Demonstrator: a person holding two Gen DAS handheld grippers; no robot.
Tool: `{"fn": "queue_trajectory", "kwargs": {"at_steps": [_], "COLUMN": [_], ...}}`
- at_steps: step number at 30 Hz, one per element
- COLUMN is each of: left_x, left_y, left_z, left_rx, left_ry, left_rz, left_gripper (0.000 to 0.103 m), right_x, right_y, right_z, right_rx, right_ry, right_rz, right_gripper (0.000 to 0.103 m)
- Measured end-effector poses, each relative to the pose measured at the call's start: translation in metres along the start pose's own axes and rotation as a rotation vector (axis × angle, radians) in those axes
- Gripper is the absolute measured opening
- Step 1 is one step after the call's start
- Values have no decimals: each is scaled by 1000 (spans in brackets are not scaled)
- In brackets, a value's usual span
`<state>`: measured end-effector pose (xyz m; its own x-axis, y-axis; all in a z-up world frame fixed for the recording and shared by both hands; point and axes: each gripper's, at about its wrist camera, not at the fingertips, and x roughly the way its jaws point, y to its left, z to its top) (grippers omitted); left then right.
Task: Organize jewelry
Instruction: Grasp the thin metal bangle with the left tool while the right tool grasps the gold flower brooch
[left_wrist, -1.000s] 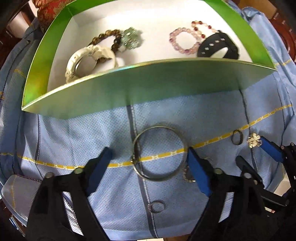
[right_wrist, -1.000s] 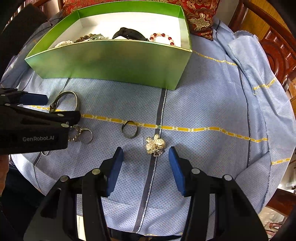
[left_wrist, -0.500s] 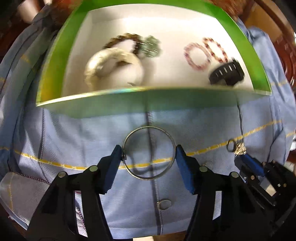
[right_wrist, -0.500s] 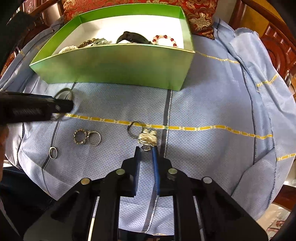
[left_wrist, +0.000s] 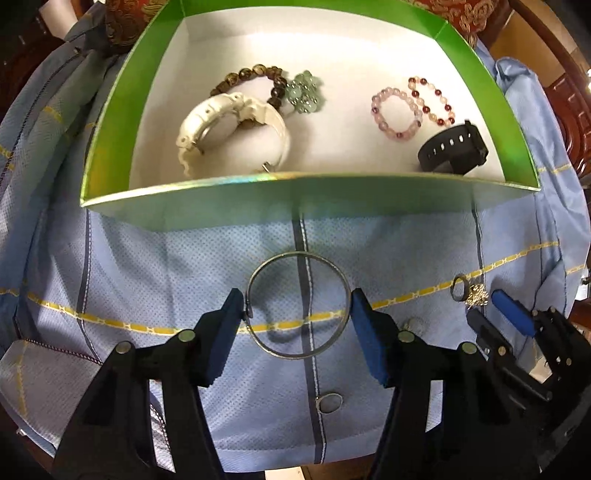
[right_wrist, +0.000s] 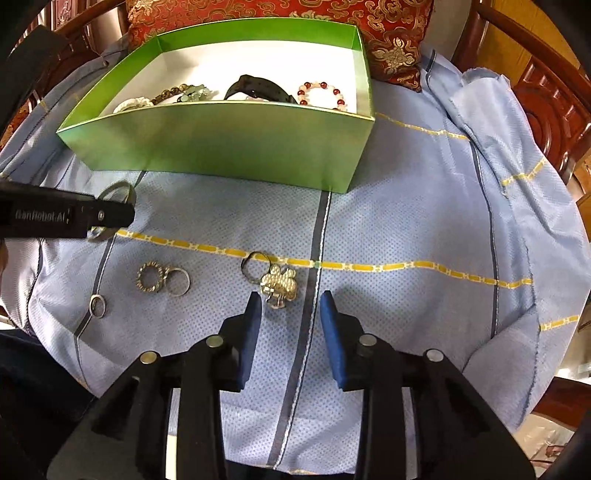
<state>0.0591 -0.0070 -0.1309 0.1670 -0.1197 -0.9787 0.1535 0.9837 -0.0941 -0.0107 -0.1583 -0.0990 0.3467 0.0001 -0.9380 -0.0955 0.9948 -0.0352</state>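
A dimpled blue cloth (right_wrist: 406, 221) with yellow woven stripes covers my worktop. On it stands a glossy green cardboard box (left_wrist: 295, 199) holding beaded bracelets. My left fingers (left_wrist: 236, 306) pinch a thin round metal bangle (left_wrist: 298, 263) at its sides. My right fingers (right_wrist: 254, 314) are spreading just short of a sparkly silver flower-shaped ring (right_wrist: 279, 282), untouched.

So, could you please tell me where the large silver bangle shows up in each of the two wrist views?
Left wrist: the silver bangle sits low in the centre, between the left gripper's fingers.
Right wrist: the bangle is at the far left, mostly hidden behind that gripper.
Shared landmark: the green box, just beyond the bangle in both.
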Motion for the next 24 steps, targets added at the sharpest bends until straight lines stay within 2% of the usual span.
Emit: {"fn": "queue_trajectory", "kwargs": {"at_steps": [11, 22, 24], "left_x": [19, 16, 16], "left_y": [-32, -31, -31], "left_z": [1, 1, 1], "left_rx": [36, 61, 63], "left_ry": [9, 7, 8], "left_rz": [42, 56, 55], "left_gripper": [60, 60, 61], "right_x": [9, 7, 7], "right_y": [7, 11, 12], "right_z": [6, 4, 3], "right_rx": [-14, -32, -30], "right_ry": [9, -3, -1], "right_rz": [2, -14, -18], "right_gripper": [34, 34, 36]}}
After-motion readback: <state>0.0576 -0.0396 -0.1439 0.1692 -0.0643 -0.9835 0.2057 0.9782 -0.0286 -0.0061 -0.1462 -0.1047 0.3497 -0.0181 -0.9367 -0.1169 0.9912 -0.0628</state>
